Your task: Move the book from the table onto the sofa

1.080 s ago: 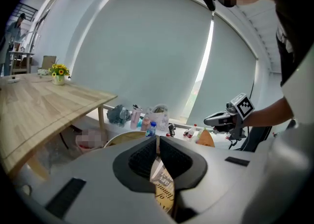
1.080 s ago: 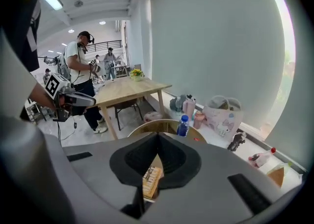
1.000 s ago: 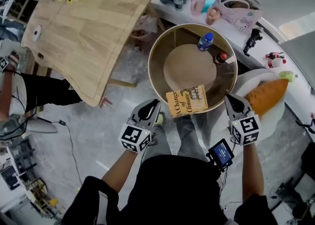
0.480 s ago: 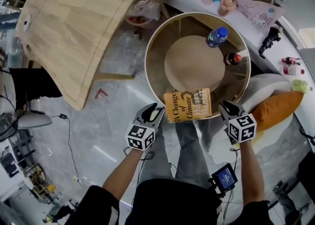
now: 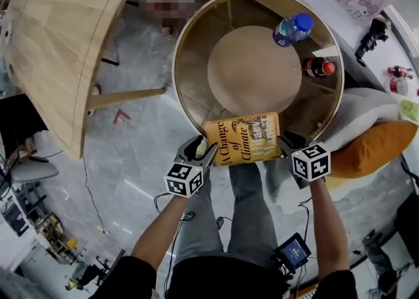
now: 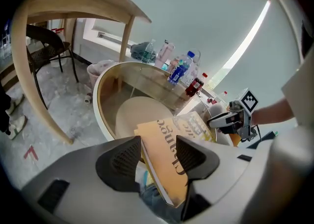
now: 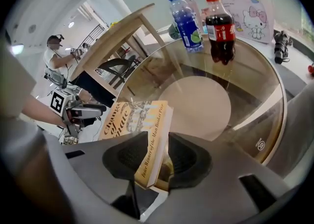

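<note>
Between both opening jaw pairs lies the book.

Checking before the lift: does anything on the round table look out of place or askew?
The book lies slightly skewed at the glass table's near rim, its ends apparently overhanging. The left gripper and right gripper straddle those ends, jaws opening. The water bottle and cola bottle stand upright.

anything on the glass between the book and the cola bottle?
Nothing. The head view shows bare glass tabletop between the book and the cola bottle.
</note>
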A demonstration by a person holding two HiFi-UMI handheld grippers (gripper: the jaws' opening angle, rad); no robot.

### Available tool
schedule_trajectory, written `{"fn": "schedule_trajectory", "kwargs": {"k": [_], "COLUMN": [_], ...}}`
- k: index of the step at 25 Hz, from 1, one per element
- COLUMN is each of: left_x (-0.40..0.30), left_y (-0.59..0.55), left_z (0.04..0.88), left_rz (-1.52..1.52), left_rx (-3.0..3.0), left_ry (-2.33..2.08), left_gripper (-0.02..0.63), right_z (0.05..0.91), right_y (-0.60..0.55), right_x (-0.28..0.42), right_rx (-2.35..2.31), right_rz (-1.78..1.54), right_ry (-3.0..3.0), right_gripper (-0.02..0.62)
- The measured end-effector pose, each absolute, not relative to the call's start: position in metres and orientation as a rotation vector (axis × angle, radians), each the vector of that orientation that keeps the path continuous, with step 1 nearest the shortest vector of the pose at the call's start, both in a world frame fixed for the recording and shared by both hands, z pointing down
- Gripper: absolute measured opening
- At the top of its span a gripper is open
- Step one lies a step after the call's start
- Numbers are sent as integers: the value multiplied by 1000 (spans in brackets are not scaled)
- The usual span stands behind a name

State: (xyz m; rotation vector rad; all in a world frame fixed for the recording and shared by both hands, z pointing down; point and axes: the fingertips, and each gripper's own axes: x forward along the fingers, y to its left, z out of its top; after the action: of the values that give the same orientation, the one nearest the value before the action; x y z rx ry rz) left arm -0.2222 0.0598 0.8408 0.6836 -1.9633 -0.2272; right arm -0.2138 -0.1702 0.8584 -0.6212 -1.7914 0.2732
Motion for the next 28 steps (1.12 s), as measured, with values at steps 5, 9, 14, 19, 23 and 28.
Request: {"fn": "schedule_trajectory", "kwargs": {"k": [5, 9, 14, 19, 23, 28], "left_x": [-224, -224, -220, -212, -213, -221], "left_y": [51, 54, 54, 50, 48, 52], "left_z": [854, 856, 859, 867, 871, 872], "left_rz": [-259, -265, -261, -270, -314, -383], "left_rx": [676, 648, 627, 596, 547, 470], "left_ry": [-1941, -1945, -1929, -1906, -1910, -1908], "left_gripper": [238, 242, 245, 245, 245, 222], "right_z": [875, 874, 873, 878, 879, 879], "right_y": [-170, -169, -161, -153, -152, -152], "right_x": [-210, -210, -209, -208, -209, -207], "right_rx": [-608, -622, -670, -686, -687, -701], "right_rz": [398, 471, 509, 551, 597, 587], "right_ry": [-1745, -1730, -1702, -1679, -1674, -1656], "right_gripper": [141, 142, 144, 150, 150, 141]}}
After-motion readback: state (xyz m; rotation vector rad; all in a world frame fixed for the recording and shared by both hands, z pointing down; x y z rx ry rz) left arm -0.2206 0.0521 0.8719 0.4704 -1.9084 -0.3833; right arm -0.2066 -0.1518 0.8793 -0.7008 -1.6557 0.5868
